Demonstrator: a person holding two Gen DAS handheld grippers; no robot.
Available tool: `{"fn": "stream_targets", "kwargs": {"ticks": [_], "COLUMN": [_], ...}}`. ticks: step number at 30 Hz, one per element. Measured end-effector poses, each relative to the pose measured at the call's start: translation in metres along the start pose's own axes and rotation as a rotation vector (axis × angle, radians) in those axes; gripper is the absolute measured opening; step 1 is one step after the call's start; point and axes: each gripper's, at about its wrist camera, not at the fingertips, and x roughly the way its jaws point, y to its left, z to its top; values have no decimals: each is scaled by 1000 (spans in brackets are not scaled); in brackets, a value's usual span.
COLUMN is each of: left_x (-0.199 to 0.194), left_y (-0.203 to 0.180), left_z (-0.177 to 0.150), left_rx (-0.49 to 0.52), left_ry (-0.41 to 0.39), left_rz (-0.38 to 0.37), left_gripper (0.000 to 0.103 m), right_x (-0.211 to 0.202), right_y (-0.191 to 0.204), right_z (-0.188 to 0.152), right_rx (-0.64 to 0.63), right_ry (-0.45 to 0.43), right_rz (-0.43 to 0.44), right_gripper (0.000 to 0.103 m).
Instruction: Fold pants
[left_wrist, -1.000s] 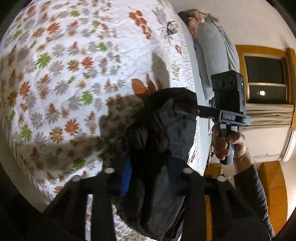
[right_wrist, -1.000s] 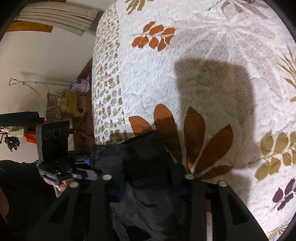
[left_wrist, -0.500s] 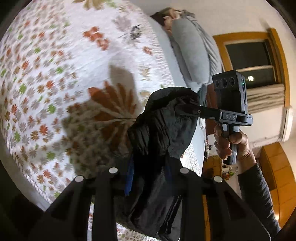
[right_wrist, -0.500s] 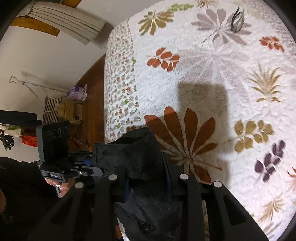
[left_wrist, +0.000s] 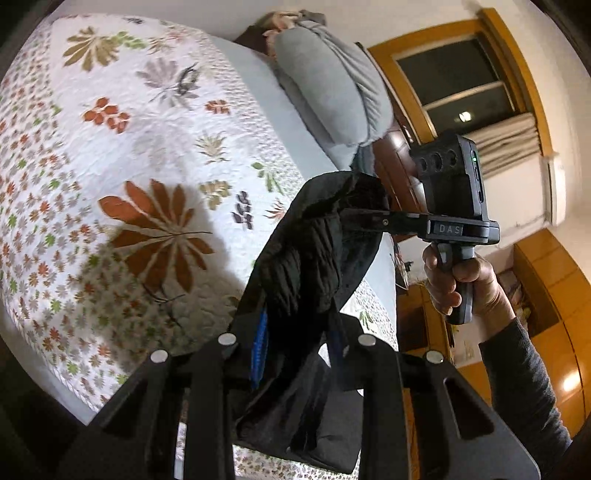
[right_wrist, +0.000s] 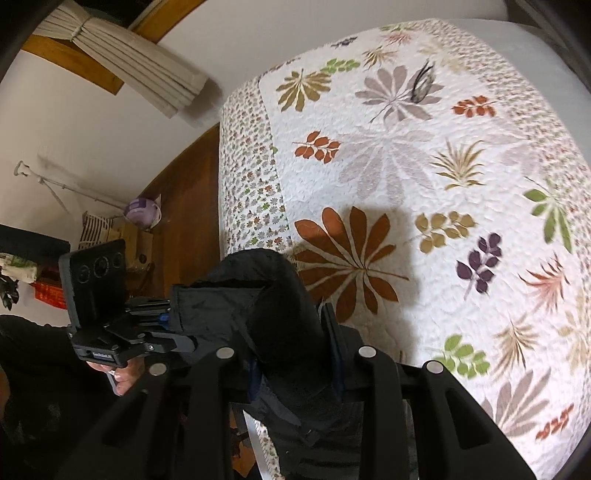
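we hold the black pants (left_wrist: 314, 258) in the air over the bed (left_wrist: 147, 147), at its 6 o'clock edge. the left gripper (left_wrist: 295, 343) and right gripper (right_wrist: 291, 354) have their fingers nearly closed, pinching the cloth. this seems the lifting step; next we must spread it flat on the bed.

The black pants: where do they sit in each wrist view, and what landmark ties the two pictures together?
Left wrist view: black pants at lower centre, pinched by the left gripper, far edge held by the right gripper.
Right wrist view: black pants at lower centre-left.
Shared landmark: the large orange leaf on the quilt.
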Motion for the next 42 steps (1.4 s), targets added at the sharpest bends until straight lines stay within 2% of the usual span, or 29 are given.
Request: {"fn": "stream_targets", "kwargs": {"ticks": [10, 23, 32, 42], "left_x": [1, 5, 12, 18], "left_y": [-47, -111, -138, -157], "left_z": [-15, -53, -75, -95], "left_rx": [107, 264, 336, 385], "left_ry": [17, 44, 66, 93], "left_rz": [-15, -21, -14, -16], "left_gripper": [25, 25, 25, 25], "right_x": [-46, -94, -113, -123], "right_y": [7, 15, 13, 15], "right_z": [-42, -106, -146, -177], "right_rx": [33, 79, 119, 130], "right_ry": [-87, -190, -252, -282], "right_rz": [-35, -81, -98, -119], "right_gripper": [29, 29, 29, 29]}}
